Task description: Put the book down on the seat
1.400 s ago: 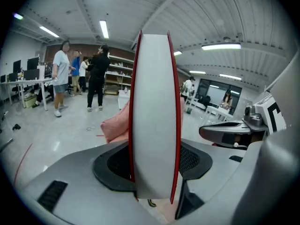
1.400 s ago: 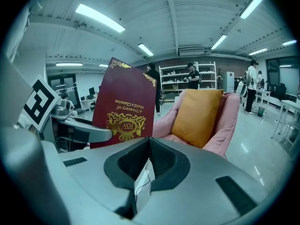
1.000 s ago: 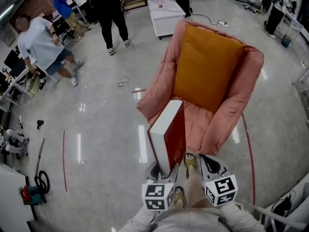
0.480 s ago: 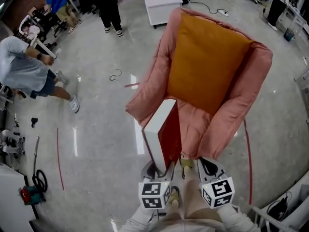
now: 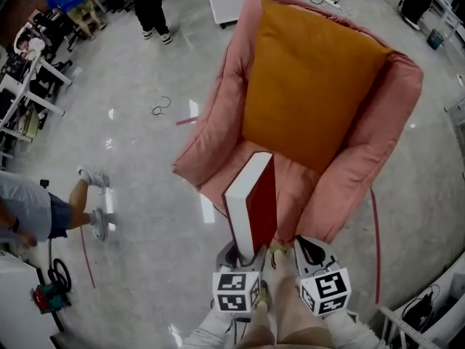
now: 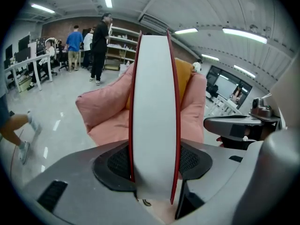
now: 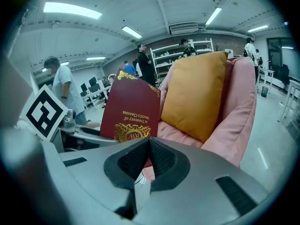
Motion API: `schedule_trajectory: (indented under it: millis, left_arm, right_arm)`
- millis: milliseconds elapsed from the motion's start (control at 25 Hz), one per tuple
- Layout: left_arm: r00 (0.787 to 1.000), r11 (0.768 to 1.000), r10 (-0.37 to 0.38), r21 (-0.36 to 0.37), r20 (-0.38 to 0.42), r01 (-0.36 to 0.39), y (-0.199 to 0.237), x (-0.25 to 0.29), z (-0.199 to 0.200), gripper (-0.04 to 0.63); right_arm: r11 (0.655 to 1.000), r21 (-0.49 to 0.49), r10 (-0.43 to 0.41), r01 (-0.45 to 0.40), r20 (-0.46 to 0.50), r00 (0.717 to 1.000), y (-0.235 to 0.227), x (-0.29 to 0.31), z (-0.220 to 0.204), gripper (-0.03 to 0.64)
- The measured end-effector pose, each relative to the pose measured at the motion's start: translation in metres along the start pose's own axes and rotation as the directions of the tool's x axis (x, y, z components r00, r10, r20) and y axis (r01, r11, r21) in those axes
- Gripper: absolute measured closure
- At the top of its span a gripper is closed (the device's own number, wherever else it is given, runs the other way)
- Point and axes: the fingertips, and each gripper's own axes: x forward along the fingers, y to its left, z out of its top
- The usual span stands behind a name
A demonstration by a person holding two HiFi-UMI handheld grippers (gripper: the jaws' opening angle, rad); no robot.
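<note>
Holding thick red hardcover book (image 5: 256, 198) upright on edge above front of pink padded armchair seat (image 5: 296, 184), left tool (image 6: 154, 161) clamped on its lower end; right tool (image 7: 149, 159) pressed together, empty, alongside. Best approach: lower short of orange cushion (image 5: 312, 78), tip cover flat, then release.
</note>
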Motion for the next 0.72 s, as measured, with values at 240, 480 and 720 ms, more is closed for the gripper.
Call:
schedule_trajectory:
  millis: [240, 480, 720]
  left_arm:
    - [0.998, 1.000, -0.019, -0.002, -0.053, 0.019, 0.007, 0.043, -0.008, 0.347]
    - [0.994, 0.999, -0.028, -0.024, -0.107, 0.026, 0.010, 0.080, -0.024, 0.347]
    - [0.985, 0.999, -0.038, -0.039, -0.166, 0.032, 0.017, 0.109, -0.036, 0.347]
  right_arm:
    - [1.000, 0.019, -0.006, 0.006, -0.031, 0.999, -0.014, 0.028, -0.009, 0.612]
    - [0.999, 0.039, -0.003, 0.005, -0.048, 0.999, -0.027, 0.044, -0.016, 0.612]
    - [0.998, 0.054, -0.013, 0.016, -0.063, 0.998, -0.038, 0.057, -0.018, 0.612]
